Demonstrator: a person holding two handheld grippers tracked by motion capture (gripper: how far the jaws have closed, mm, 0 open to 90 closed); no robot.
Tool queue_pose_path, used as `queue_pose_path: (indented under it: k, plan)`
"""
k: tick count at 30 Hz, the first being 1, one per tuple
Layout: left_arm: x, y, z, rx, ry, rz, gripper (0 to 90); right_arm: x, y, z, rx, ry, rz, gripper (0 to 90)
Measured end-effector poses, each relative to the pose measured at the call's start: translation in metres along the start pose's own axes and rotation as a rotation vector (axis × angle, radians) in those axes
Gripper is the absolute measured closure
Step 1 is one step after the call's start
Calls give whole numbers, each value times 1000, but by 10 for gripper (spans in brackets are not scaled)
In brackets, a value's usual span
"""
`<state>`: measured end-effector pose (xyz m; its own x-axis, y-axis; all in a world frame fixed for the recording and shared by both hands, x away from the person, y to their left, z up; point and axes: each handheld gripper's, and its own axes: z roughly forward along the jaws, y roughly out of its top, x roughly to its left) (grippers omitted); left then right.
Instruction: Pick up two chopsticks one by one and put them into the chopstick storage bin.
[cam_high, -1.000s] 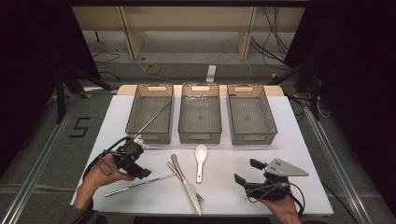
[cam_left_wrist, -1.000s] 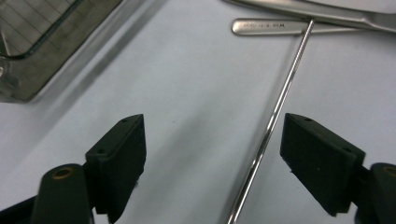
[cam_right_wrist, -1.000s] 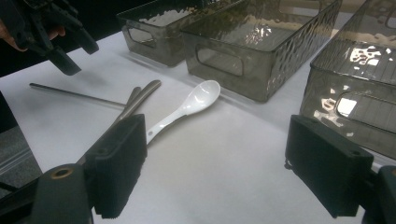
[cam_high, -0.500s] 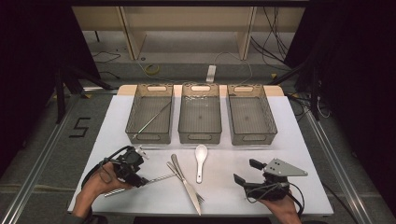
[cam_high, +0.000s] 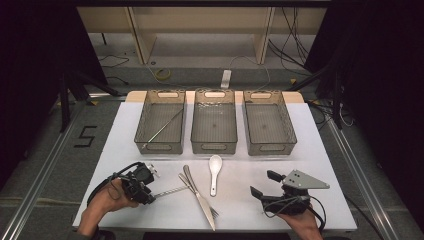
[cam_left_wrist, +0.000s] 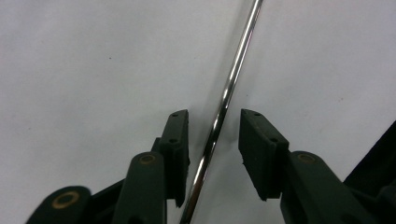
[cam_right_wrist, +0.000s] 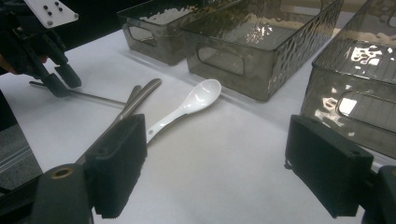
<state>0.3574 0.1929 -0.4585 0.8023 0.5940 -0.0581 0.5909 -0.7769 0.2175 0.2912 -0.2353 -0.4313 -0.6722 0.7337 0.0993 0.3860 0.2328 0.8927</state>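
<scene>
Three grey bins stand in a row at the far side of the white table (cam_high: 125, 150), and everything else is placed here from the middle bin (cam_high: 214, 127). Left of it is the left bin (cam_high: 161, 127), which has one thin metal rod (cam_high: 162, 127) lying slantwise inside; right of it is the right bin (cam_high: 267, 127). Just in front of the middle bin lies a white spoon (cam_high: 215, 172), bowl toward the bin, and just left of the spoon lie a knife and a fork (cam_high: 200, 197), crossed at their handles. Farther to the left and nearer the person, well in front of the left bin, a second thin metal stick (cam_high: 167, 191) lies flat on the table. The left gripper (cam_high: 150, 192) is down on it: in the left gripper view the stick (cam_left_wrist: 224, 102) runs between the two pads (cam_left_wrist: 176, 140), with a gap showing on each side, so the jaws have just been closing around it without yet pressing it. The right gripper (cam_high: 263, 185) is in front of the right bin, its jaws spread wide with nothing between them in the right gripper view, which also looks past them to the spoon (cam_right_wrist: 189, 105).
</scene>
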Motion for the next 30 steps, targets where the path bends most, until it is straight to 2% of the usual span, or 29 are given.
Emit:
queue_pose_path:
  k: [2, 5, 6, 8, 15, 16, 19, 22, 24, 27, 30]
  plan:
    - [0, -1, 1, -5, 4, -13, 672, 0, 0, 0, -1, 2, 0, 216]
    - [0, -1, 1, -6, 8, -11, 700, 0, 0, 0, 0, 2, 0, 217]
    - [1, -1, 1, -1, 7, 2, 708, 0, 0, 0, 0, 2, 1, 217]
    - [-1, 0, 3, -6, 3, -3, 721, 0, 0, 0, 1, 3, 2, 217]
    - [-3, 0, 4, 3, 22, 21, 777, 0, 0, 0, 3, 3, 3, 217]
    - [-2, 0, 4, 10, 23, 44, 782, 0, 0, 0, 4, 4, 2, 217]
    - [-3, 0, 4, 4, 21, 60, 801, 0, 0, 1, 7, 3, 5, 217]
    - [-4, -1, 4, -3, 14, 96, 841, 0, 0, 1, 8, 4, 2, 217]
    - [-4, -2, 4, -16, 10, 97, 844, 0, 0, 1, 8, 4, 3, 217]
    - [-5, -2, 4, -8, 18, 112, 848, 0, 0, 1, 10, 4, 3, 217]
    - [-5, -2, 4, -15, 14, 101, 851, 0, 0, 1, 11, 5, 3, 217]
